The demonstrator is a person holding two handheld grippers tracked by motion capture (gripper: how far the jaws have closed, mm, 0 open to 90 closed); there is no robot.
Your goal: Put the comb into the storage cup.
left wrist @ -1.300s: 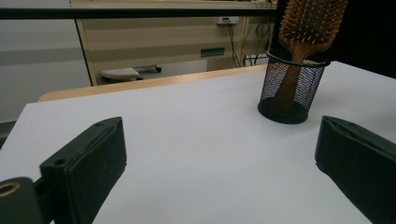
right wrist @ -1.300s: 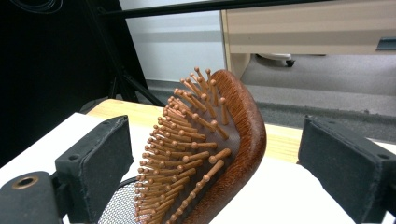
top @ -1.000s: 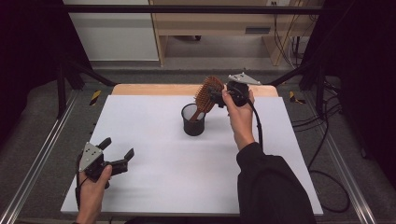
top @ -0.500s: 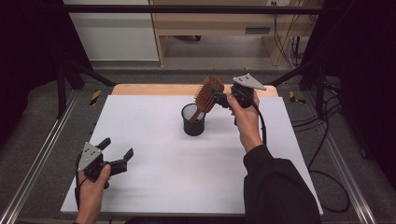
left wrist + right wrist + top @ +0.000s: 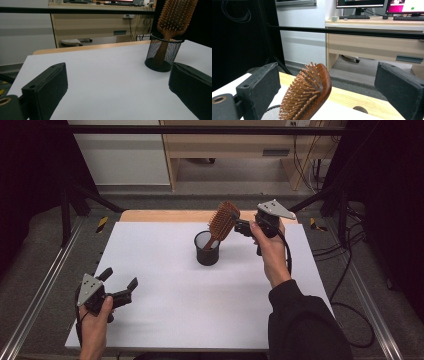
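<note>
While resting handle-down in the black mesh cup [image 5: 207, 249] at upper centre of the white bench [image 5: 165, 315], wooden hairbrush [image 5: 223, 220] leaning toward the upper right, bristled head well above the rim. Placement apparently done; only withdrawal left. Right hand-held gripper [image 5: 242, 227] just right of the brush head, jaws spread wide and gripping nothing, brush head [image 5: 308, 92] low between them but untouched. Left hand-held gripper [image 5: 120, 292] at lower left, open and empty, well apart from the cup. Compared with half a second ago: right hand-held gripper drawn slightly back from the brush; left unchanged.
</note>
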